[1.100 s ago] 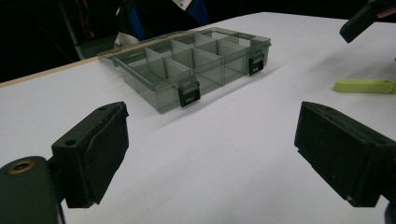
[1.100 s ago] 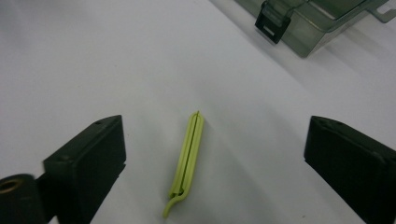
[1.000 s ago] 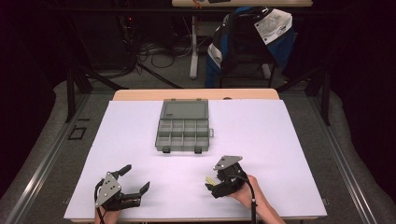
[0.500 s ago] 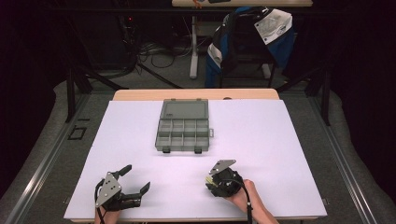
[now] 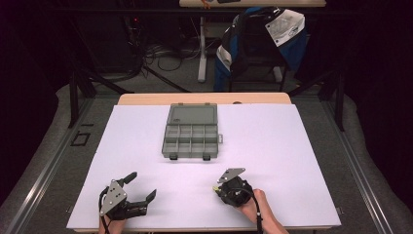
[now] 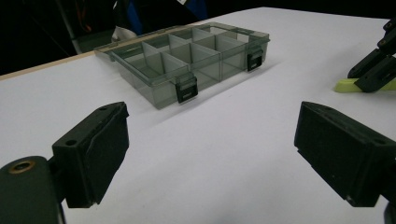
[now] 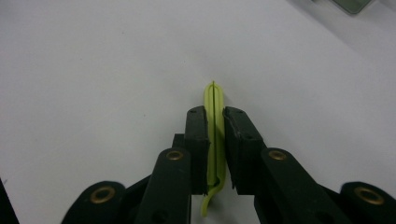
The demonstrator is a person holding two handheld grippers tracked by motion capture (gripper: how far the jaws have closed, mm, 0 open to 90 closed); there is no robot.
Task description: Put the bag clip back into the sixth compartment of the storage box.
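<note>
A thin yellow-green plastic piece (image 7: 213,100) stands on edge between the pads of my right gripper (image 7: 215,114), which is shut on it. In the high view this right gripper (image 5: 219,189) is low over the white table near the front edge, right of centre. From the left gripper view, the yellow-green piece (image 6: 346,85) touches the table under the right gripper (image 6: 373,65). My left gripper (image 5: 141,186) is at the front left, open, with nothing between its jaws (image 6: 210,149). A grey see-through compartment box (image 5: 191,132) lies at mid-table, its lid open.
The white table cover (image 5: 292,146) spreads wide on both sides of the compartment box (image 6: 187,56). The box has two black latches on its near side. Beyond the far edge are a chair with a blue jacket (image 5: 258,39) and cables on the floor.
My right gripper has tipped down and drawn slightly toward the front edge with the yellow-green piece. The left gripper has stayed put.
</note>
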